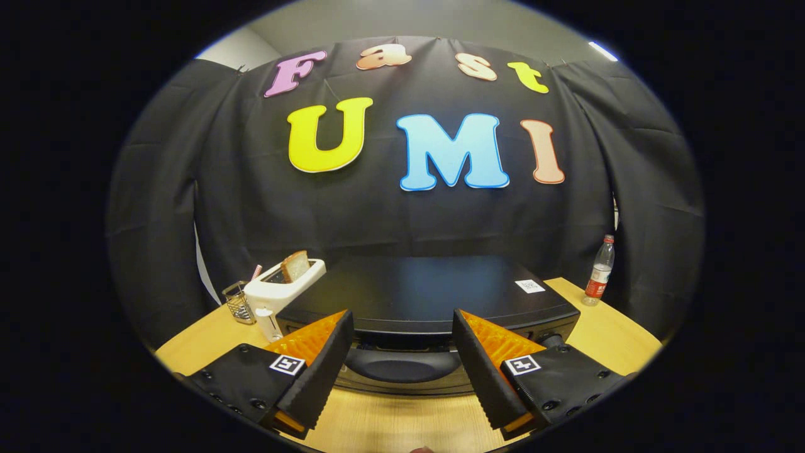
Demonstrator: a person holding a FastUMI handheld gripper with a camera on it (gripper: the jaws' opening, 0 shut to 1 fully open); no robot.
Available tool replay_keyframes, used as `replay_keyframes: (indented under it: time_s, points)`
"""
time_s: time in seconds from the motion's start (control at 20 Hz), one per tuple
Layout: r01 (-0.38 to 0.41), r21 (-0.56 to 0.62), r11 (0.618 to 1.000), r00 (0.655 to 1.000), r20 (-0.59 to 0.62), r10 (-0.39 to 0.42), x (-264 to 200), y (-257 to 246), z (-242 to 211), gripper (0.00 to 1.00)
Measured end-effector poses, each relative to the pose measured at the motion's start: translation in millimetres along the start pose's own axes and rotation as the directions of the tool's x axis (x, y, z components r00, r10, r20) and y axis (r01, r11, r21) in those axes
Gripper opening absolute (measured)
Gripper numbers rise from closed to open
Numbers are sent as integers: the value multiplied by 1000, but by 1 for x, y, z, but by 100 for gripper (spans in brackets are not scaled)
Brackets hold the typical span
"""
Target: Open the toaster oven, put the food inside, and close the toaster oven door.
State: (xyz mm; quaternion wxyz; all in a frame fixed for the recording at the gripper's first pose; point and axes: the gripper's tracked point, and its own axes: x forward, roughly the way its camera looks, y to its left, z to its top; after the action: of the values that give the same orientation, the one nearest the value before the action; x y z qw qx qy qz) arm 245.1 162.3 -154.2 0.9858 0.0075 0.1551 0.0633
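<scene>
Holding the gripper (pixel 402 352) level and a little above the oven (pixel 427 296), you look down over its dark top, and your fingers (pixel 321 371) stand wide apart with nothing between them. The oven sits in the middle of the table (pixel 616 340), its back close to the cloth wall. Its door handle (pixel 402 365) lies in the gap between your fingertips, untouched, and the door looks closed. A white toaster (pixel 283 290) with a bread slice (pixel 295 265) standing in its slot sits near the back left corner, a wire basket (pixel 238 302) just beside it. A bottle (pixel 599 272) stands at the back right corner.
</scene>
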Motion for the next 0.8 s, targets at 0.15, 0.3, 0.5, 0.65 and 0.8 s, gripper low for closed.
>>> replay_keyframes:
  time_s: [0.15,0.3,0.5,0.65,0.8]
  points:
    - [34,-13,999,999,-23,-35,7,-3,-10,99]
    - [60,2,998,998,-25,-60,8,-7,-15,99]
    - [58,5,998,998,-26,-58,6,-6,-17,99]
    - [54,7,999,998,-16,-54,-6,-5,-23,99]
    - [51,0,999,999,-11,-51,-20,-3,-31,99]
